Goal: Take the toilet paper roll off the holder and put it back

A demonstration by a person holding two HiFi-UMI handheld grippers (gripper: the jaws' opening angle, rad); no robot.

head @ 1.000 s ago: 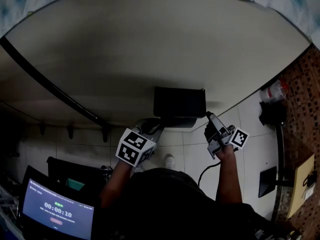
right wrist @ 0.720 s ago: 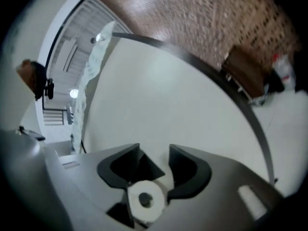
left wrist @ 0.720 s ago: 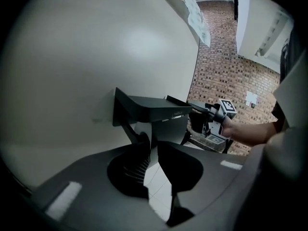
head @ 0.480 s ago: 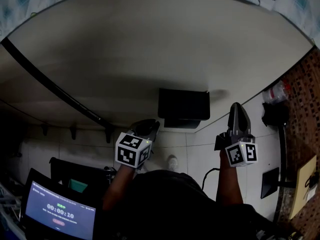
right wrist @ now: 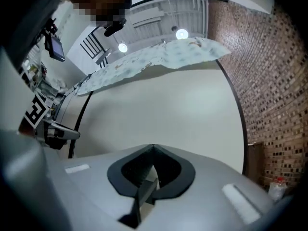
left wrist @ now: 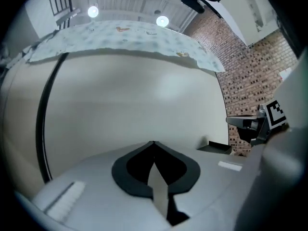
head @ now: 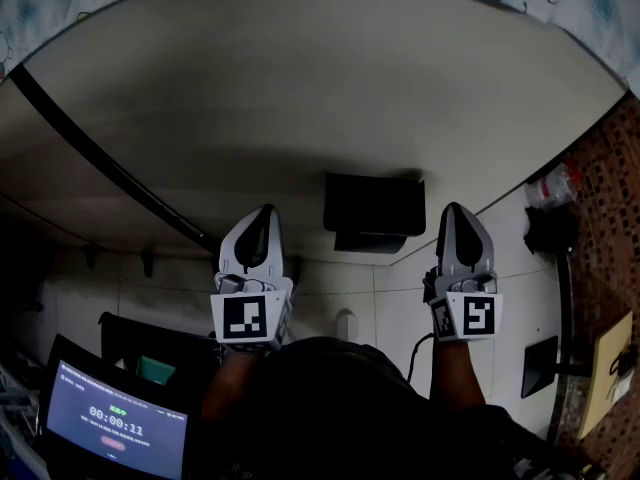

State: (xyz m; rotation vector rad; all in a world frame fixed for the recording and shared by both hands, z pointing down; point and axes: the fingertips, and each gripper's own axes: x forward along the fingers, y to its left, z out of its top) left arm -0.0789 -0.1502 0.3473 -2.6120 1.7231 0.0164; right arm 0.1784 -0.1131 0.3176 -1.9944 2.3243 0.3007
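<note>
No toilet paper roll shows in any view. The black box-shaped holder (head: 372,213) hangs on the pale wall, and its edge also shows in the left gripper view (left wrist: 214,147). My left gripper (head: 263,212) points up the wall to the left of the holder, apart from it. To the right of the holder my right gripper (head: 456,209) points the same way, also clear of it. Both are shut with nothing between the jaws, as the left gripper view (left wrist: 154,142) and the right gripper view (right wrist: 153,146) show.
A black pipe (head: 100,163) runs slantwise across the wall at the left. A screen with a timer (head: 112,420) sits at the bottom left. A brick wall (head: 600,183), a plastic bottle (head: 548,182) and a wooden board (head: 606,368) stand at the right.
Both grippers have drawn away from the holder and turned to point straight up the wall. The right gripper's jaws, open at the holder's right edge a second ago, are shut.
</note>
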